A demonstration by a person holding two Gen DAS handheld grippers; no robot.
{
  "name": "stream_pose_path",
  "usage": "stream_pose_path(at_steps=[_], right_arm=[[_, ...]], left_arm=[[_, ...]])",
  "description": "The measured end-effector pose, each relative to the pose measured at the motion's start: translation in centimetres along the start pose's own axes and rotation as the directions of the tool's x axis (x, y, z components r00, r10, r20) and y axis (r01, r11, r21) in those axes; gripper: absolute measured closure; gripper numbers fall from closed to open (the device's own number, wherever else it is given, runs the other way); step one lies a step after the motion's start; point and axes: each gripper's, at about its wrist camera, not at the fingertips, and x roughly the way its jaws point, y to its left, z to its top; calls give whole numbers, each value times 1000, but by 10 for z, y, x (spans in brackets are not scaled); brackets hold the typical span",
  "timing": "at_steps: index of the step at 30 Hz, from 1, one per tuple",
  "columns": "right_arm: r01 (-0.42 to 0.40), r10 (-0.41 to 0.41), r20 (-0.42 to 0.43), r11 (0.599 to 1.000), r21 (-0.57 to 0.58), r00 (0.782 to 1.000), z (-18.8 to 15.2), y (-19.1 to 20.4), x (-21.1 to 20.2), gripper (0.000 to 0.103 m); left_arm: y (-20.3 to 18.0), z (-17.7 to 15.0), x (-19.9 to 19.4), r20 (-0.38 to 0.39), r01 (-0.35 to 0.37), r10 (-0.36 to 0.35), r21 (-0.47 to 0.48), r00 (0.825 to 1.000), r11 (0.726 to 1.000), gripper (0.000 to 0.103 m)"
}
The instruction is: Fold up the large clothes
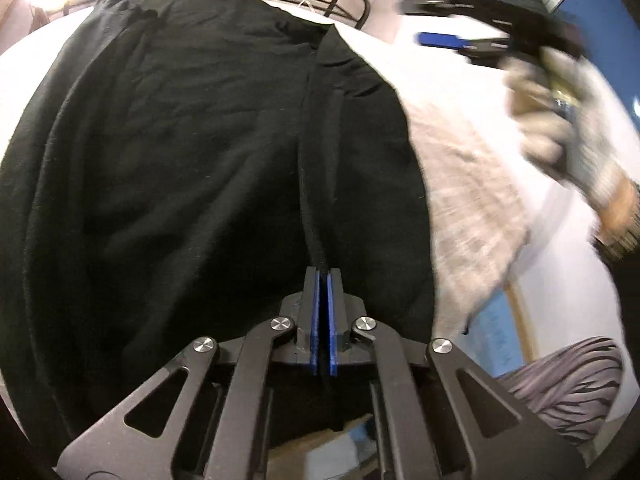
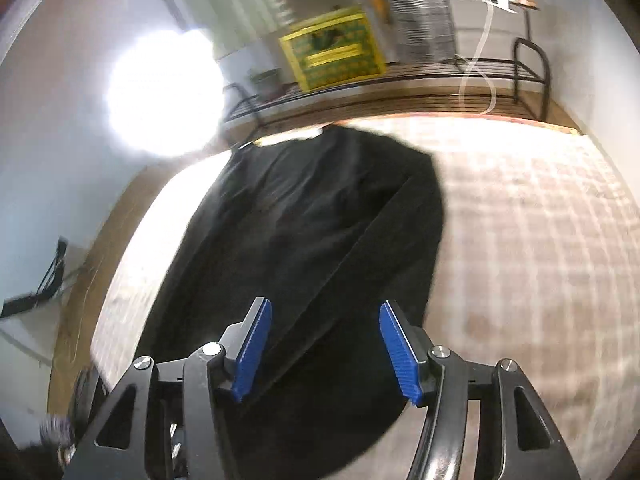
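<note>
A large black garment (image 1: 180,152) lies spread lengthwise on a bed with a pale checked cover (image 1: 472,200). My left gripper (image 1: 323,276) is shut on a raised fold of the garment at its near end. The fold runs away from the fingers as a ridge. My right gripper (image 2: 325,320) is open and empty, held above the near part of the garment (image 2: 312,232). In the left wrist view the right gripper (image 1: 436,26) shows blurred at the upper right, held by a gloved hand (image 1: 560,120), above the bed.
A black metal bed frame (image 2: 528,68) stands at the far end, with a yellow and green box (image 2: 332,46) behind it. A bright lamp glare (image 2: 164,92) is at the left. Striped grey fabric (image 1: 568,384) lies at the lower right.
</note>
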Motion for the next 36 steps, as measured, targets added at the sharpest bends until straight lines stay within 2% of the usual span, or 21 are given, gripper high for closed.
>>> stream_pose_path(at_steps=[3,6,9,12,14,16,17,18,23,26,29,33,36], right_arm=[[57,-57,-3,996,75,998,41,-28,35,43],[60,-59,-9,988,145,998,74,-52,65,43],[100,-96,-32,983,155,995,95,-62,94,43],[209,-201,-73,971,117,977,110,-64,121,44],[243,-233,-103,964,107,967,116,-68,136,54],[237,-224,-126,966,107,966,120,-71,148,80],[235,-221,-128,966,105,967,119,-72,151,86],[234,-221,-124,967,103,967,119,-71,151,102],[249,-246,-42,965,85,968,128,-56,124,103],[204,-205,22,978,42,979,138,-32,99,103],[184,-185,44,982,34,982,144,-16,91,103],[157,-156,59,987,-18,986,154,15,102,103],[162,-159,40,983,-84,986,158,38,129,103]], left_arm=[[-5,2,-10,13,73,-73,-14,997,997,103],[-11,6,-17,27,109,-108,-10,994,994,103],[-10,8,-21,29,132,-132,-28,991,991,103],[-8,8,-19,22,146,-145,-46,989,988,103],[-8,7,-18,15,154,-154,-53,988,987,103],[-8,8,-15,11,152,-152,-50,988,987,103],[-8,7,-15,8,150,-150,-50,989,987,103],[-7,7,-15,8,155,-155,-57,988,986,103],[-6,3,-22,21,181,-180,-80,984,980,103],[-7,0,-28,28,175,-173,-62,985,983,103],[-5,-5,-33,36,175,-172,-80,984,981,103],[1,-10,-37,43,177,-174,-100,984,979,103],[11,-16,-39,37,147,-144,-115,989,982,103]])
